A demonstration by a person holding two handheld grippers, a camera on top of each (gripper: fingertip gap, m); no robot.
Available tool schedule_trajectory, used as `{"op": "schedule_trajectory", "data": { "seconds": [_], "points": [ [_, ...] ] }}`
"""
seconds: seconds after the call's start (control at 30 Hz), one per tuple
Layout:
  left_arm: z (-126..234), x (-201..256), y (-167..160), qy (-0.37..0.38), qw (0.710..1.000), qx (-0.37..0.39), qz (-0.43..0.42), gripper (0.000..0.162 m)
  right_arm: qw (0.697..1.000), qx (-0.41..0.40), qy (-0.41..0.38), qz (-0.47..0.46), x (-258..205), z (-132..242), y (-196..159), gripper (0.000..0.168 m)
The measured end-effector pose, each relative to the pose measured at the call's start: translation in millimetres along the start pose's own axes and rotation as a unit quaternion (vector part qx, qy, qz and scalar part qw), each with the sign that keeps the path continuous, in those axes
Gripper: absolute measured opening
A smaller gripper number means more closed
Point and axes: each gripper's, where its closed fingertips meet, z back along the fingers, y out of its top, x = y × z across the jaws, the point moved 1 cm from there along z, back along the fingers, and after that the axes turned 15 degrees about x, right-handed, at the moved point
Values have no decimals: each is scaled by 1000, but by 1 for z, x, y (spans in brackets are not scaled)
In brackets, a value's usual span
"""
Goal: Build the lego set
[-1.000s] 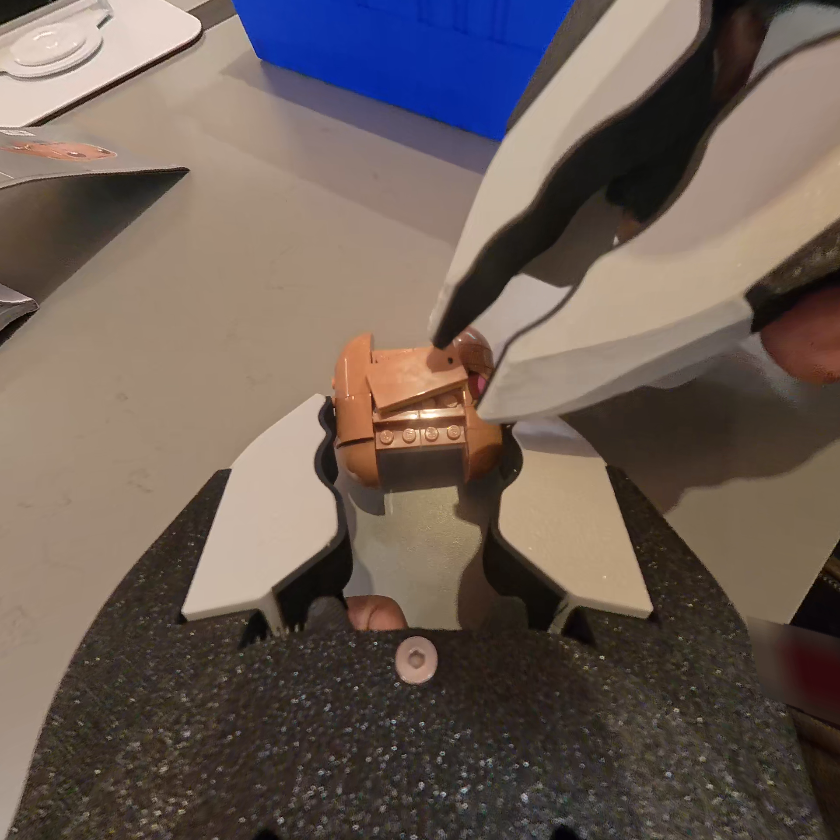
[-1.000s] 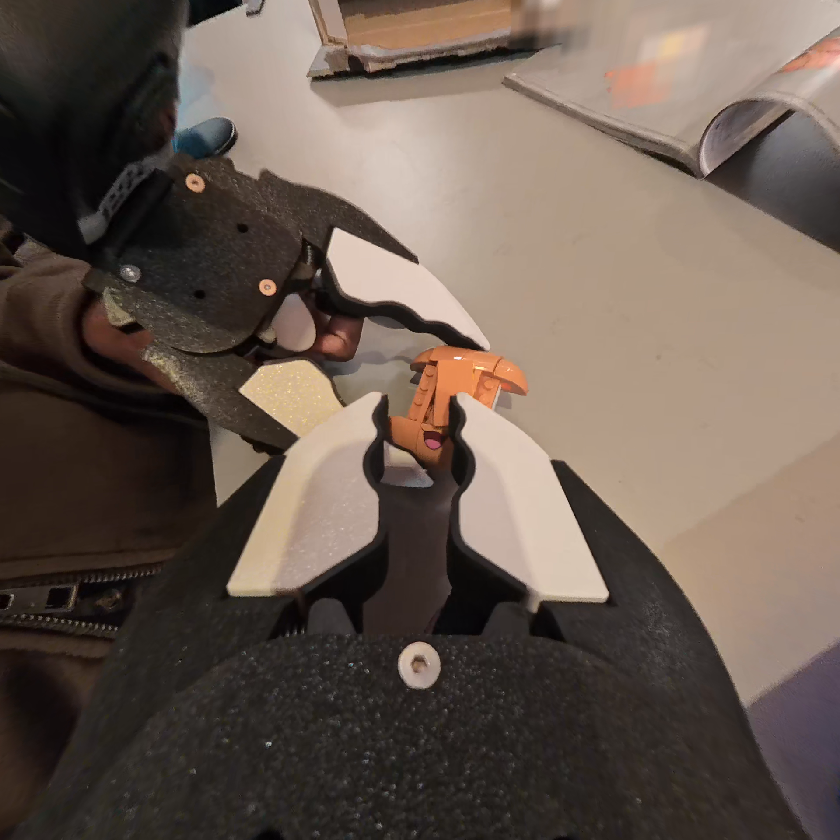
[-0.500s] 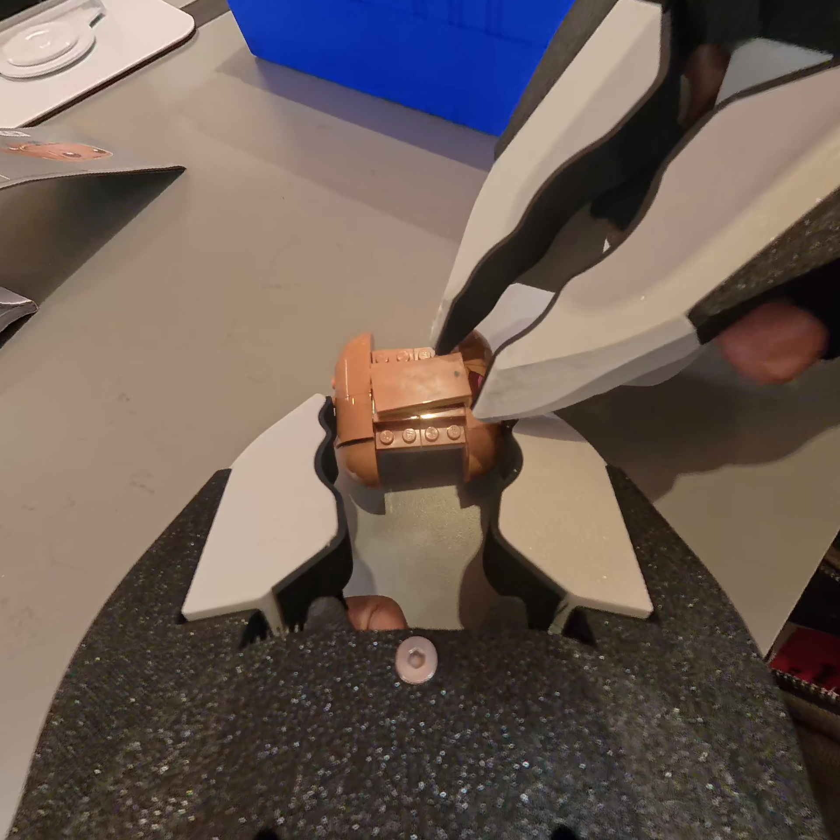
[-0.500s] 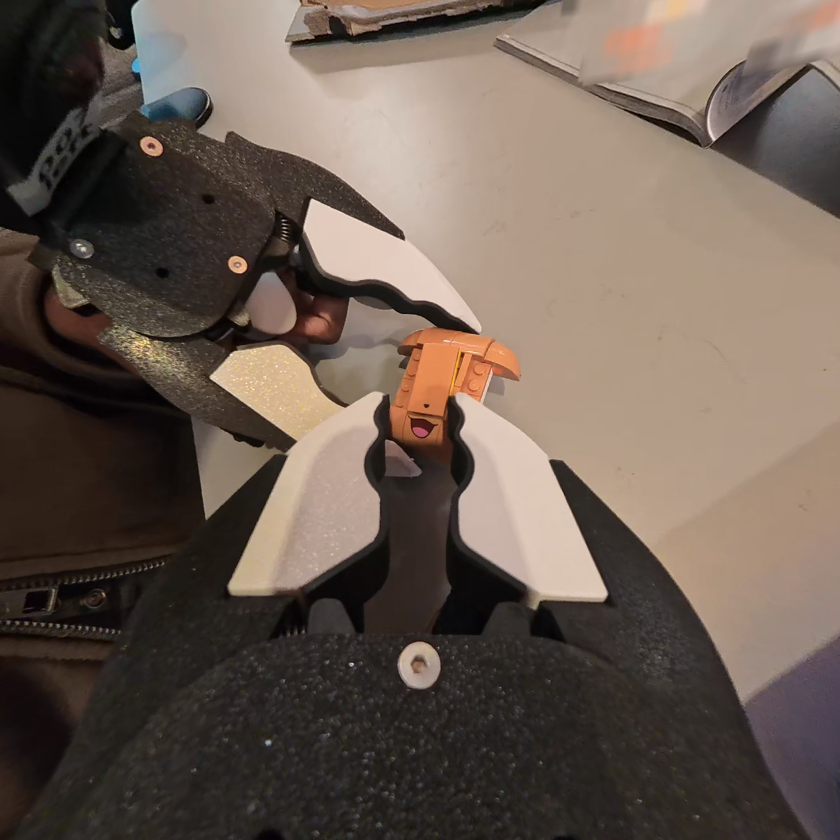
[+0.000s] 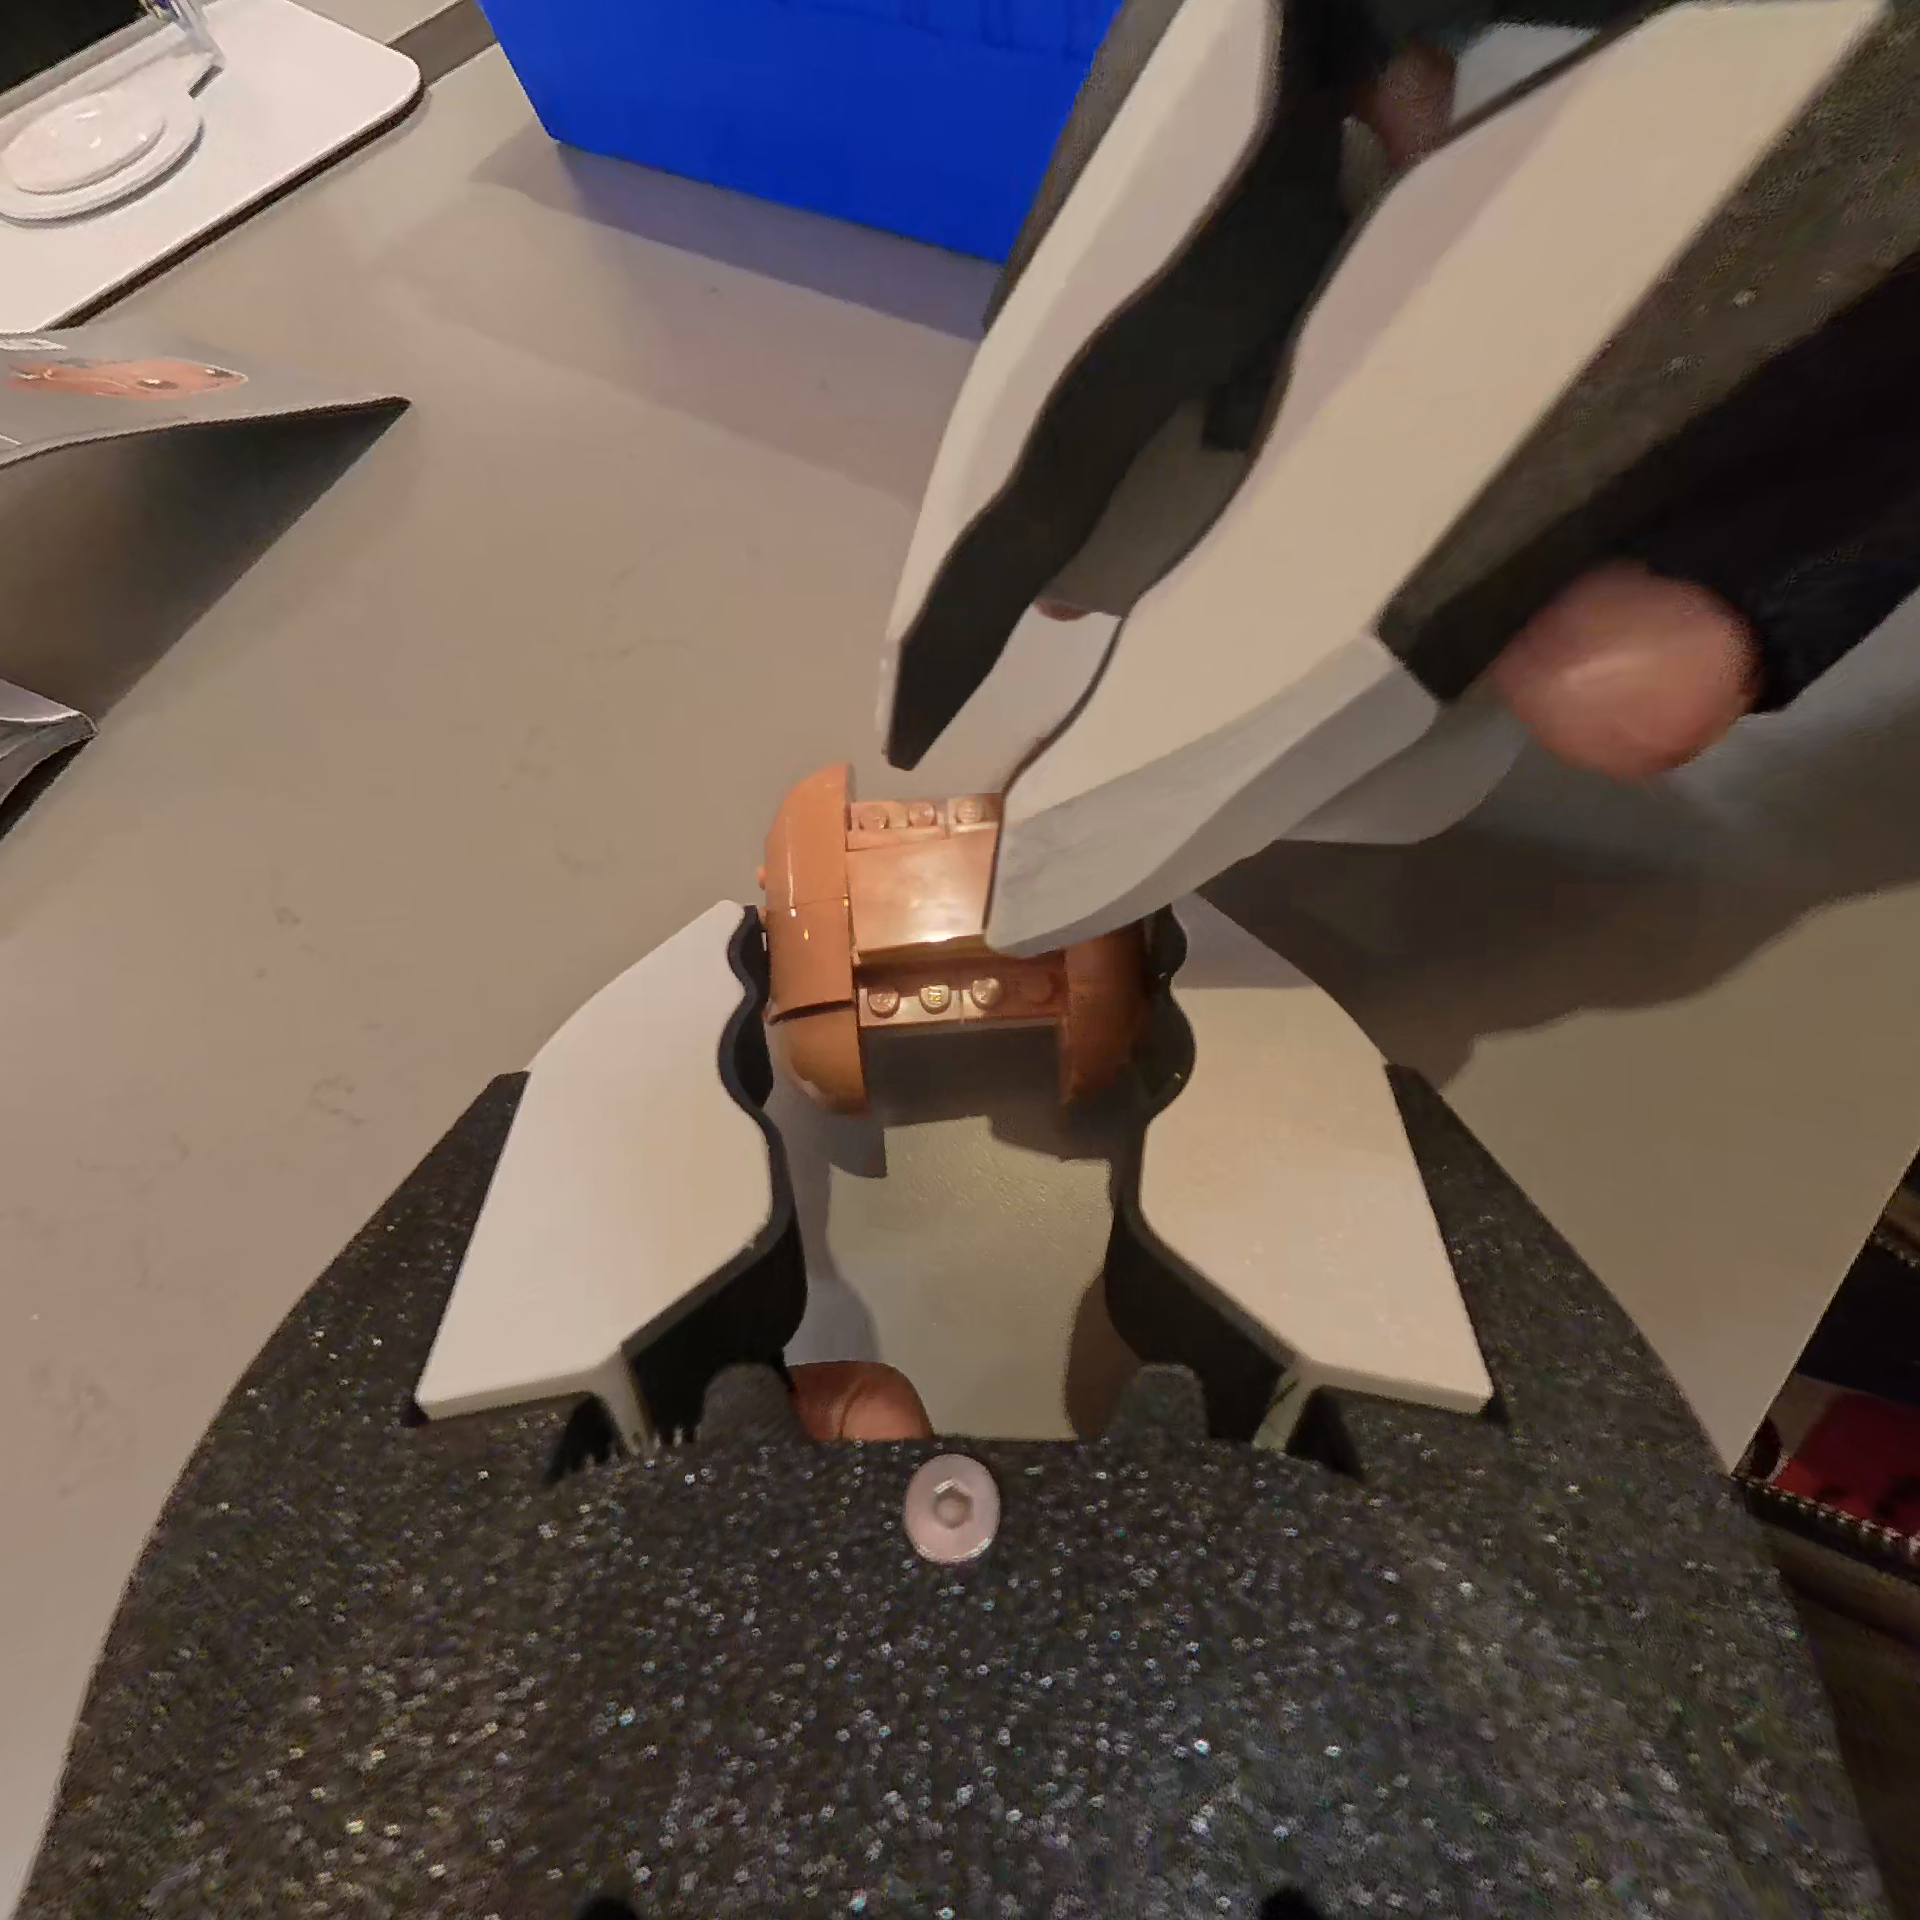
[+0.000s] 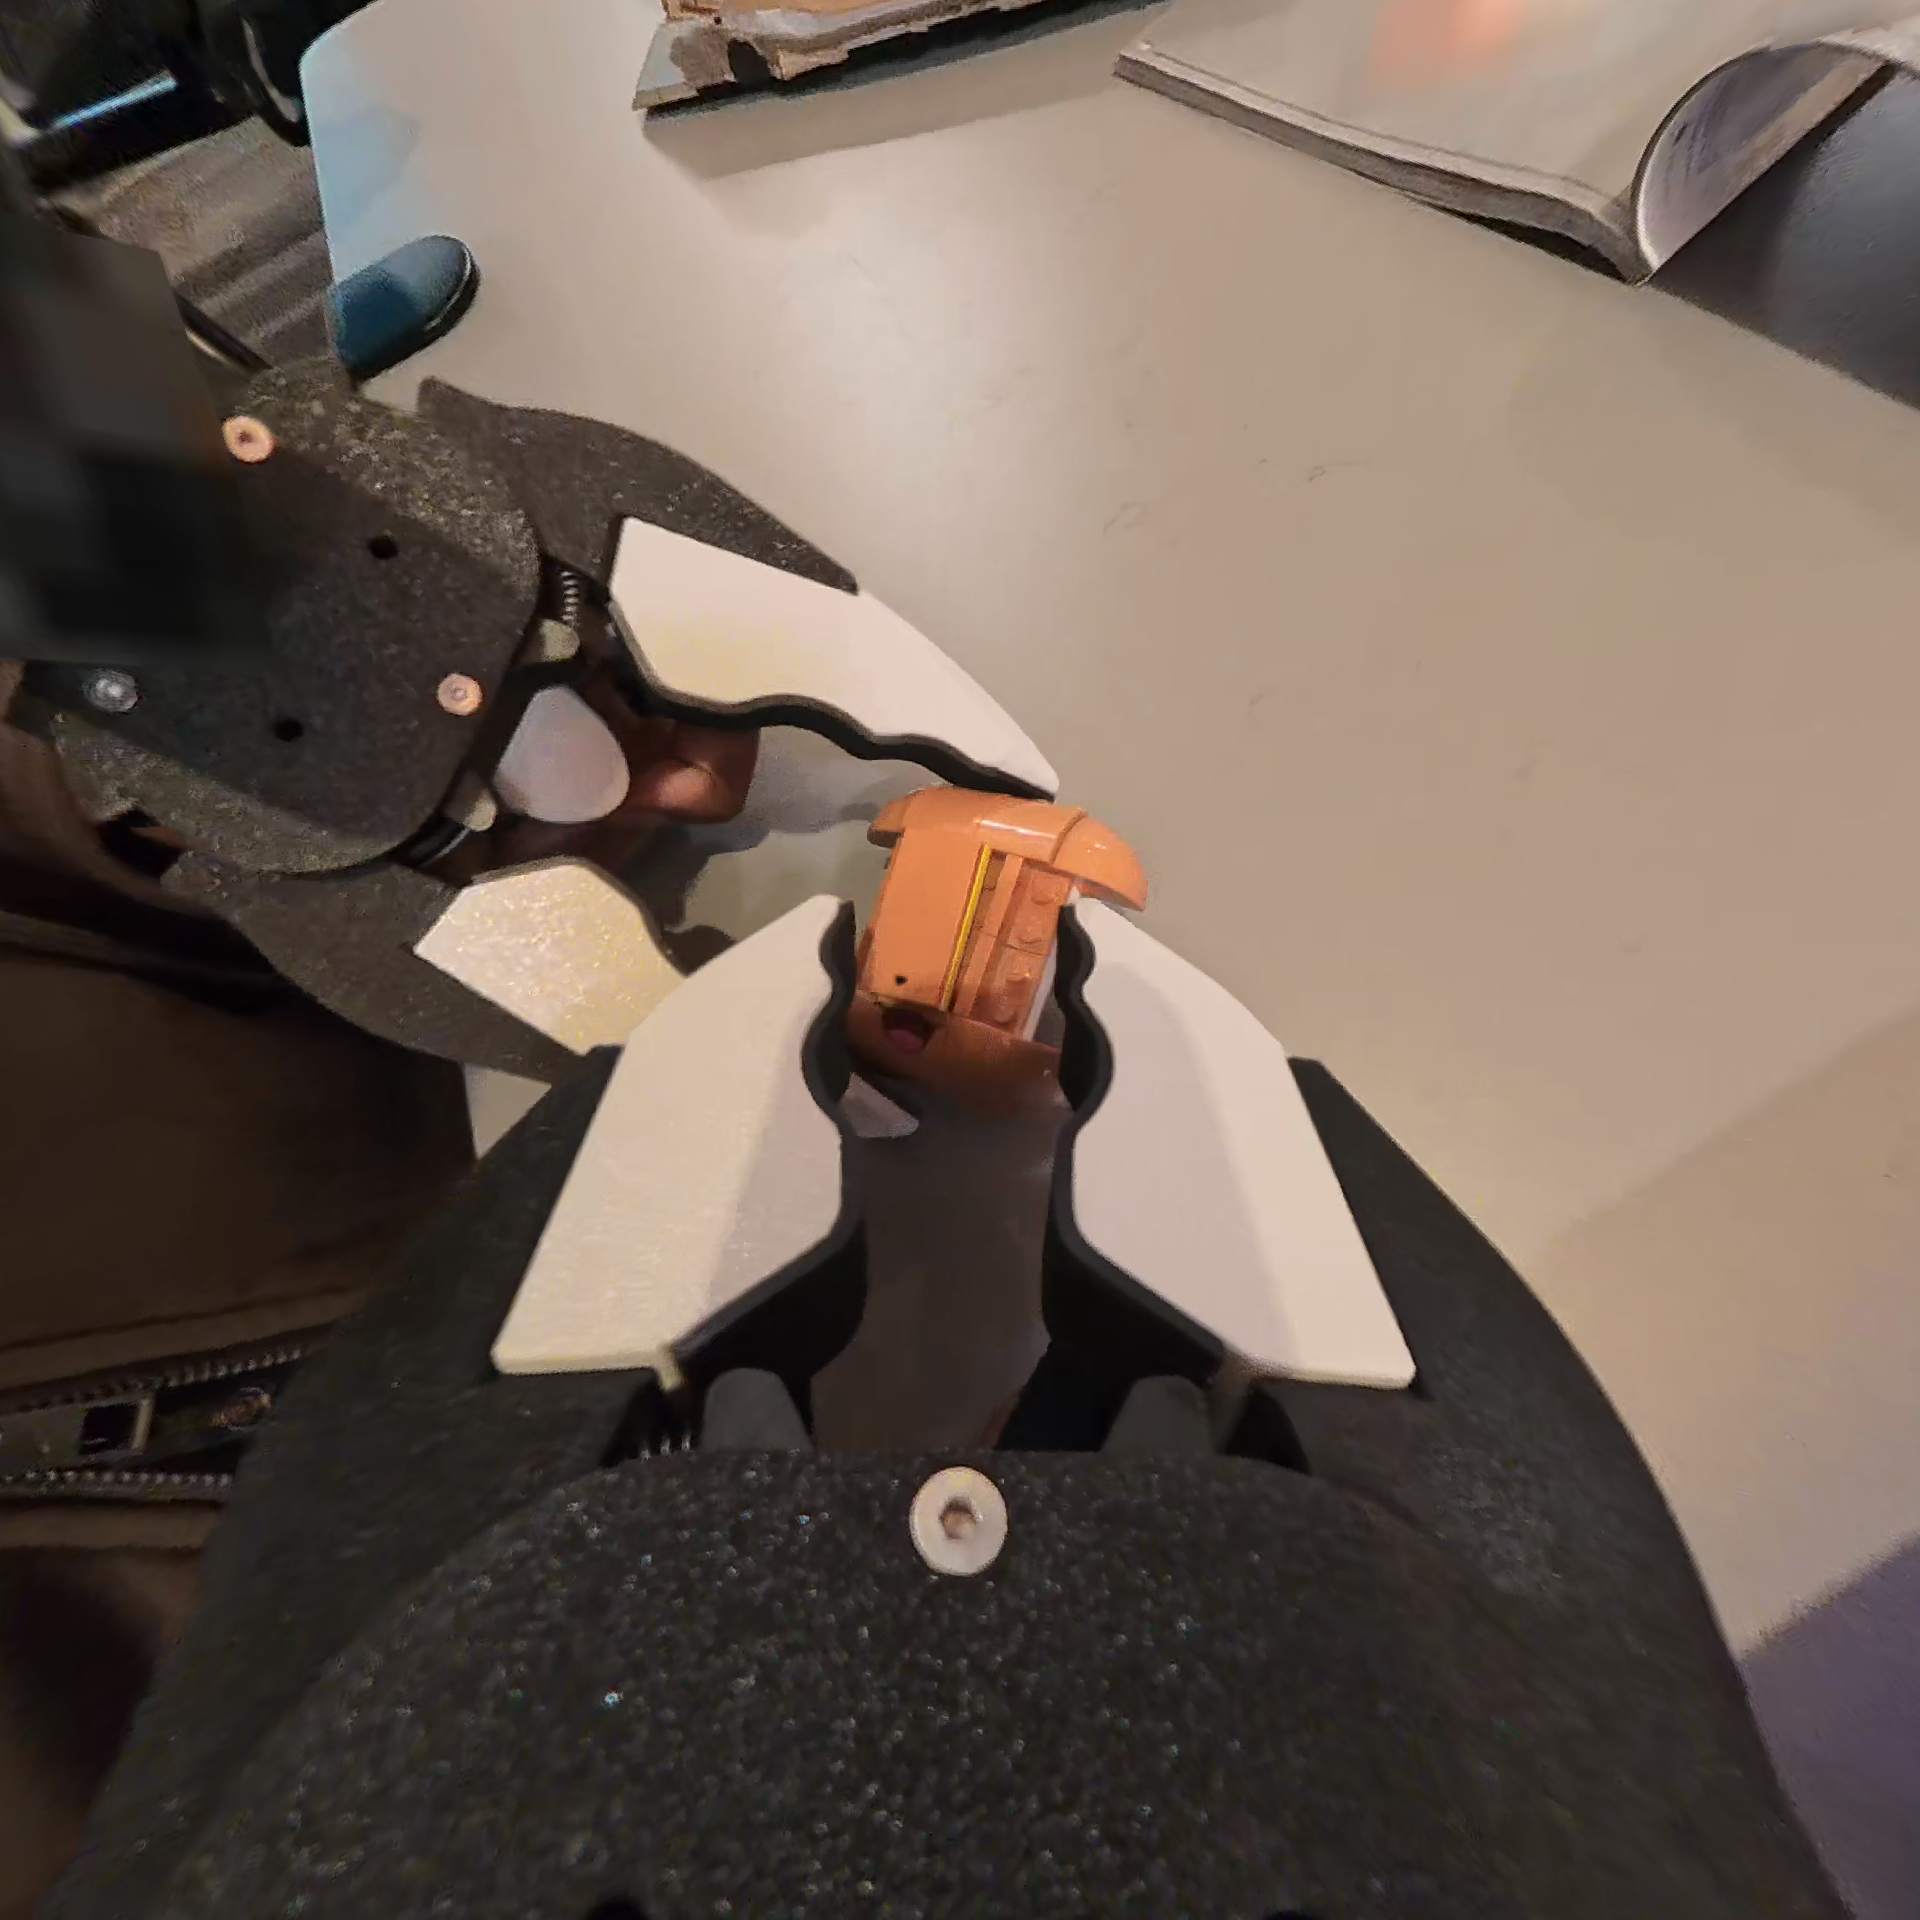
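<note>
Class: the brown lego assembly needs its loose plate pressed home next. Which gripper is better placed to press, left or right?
Probably the right gripper: its fingertips sit on the brown lego assembly from above, while the left gripper clamps its sides as a brace.

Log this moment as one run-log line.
left gripper: shut on brown lego build | right gripper: fingers around same build, pressing brown tile | height: above grey table | booklet: open
</note>
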Motion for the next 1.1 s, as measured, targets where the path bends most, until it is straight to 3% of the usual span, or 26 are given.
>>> {"op": "schedule_trajectory", "data": {
  "seconds": [0.57, 0.8, 1.1],
  "points": [
    [2, 1, 4, -1, 1000, 12, -19, 71, 986, 6, 58, -156, 0, -3, -7, 44],
    [4, 0, 6, 2, 1000, 15, -22, 71, 983, 35, 46, -175, 13, 6, 1, 41],
    [4, 0, 7, 2, 1000, 16, -26, 71, 987, 17, 31, -155, 16, 9, -6, 39]
  ]
}}
